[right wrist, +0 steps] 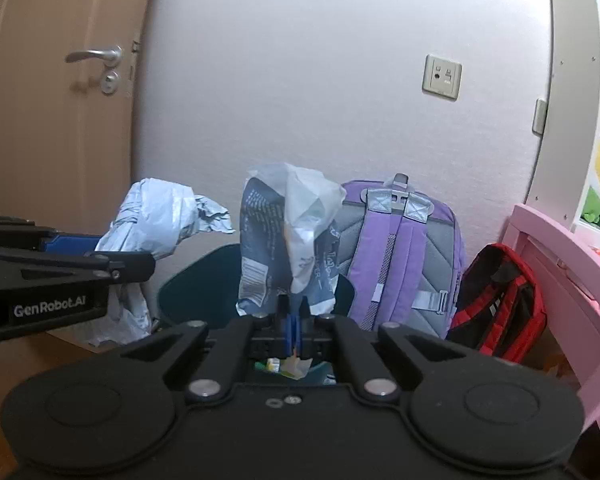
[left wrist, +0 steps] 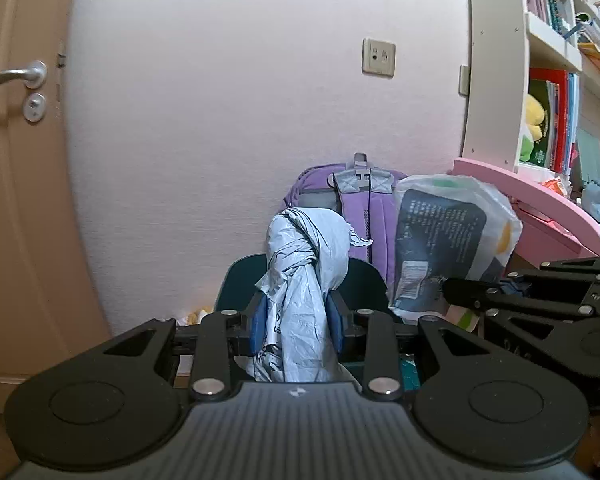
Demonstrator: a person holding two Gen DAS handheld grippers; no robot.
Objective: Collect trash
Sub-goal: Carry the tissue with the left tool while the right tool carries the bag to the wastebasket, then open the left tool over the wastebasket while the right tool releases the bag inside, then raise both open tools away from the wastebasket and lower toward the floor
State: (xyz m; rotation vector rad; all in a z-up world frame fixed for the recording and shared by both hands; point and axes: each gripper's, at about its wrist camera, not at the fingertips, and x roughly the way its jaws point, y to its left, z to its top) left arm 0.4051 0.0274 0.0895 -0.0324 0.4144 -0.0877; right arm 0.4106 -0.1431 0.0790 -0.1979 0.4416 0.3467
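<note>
With the left hand-held gripper (left wrist: 298,318) clamped on grey bag (left wrist: 304,280) and the right hand-held gripper (right wrist: 294,320) clenched on the clear wrapper bag (right wrist: 288,240), both held above the dark bin (right wrist: 196,280), the next move seems to be lifting clear of the purple backpack (right wrist: 400,256) and pink desk (right wrist: 560,264).

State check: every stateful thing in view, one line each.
left gripper: shut on light grey-blue crumpled plastic bag, held up
right gripper: shut on clear plastic bag with dark printed wrapper inside, held up
dark teal bin: open, no lid visible, scraps inside
brown door: closed, handle level
purple backpack: upright against wall
red and black backpack: slumped beside pink desk
</note>
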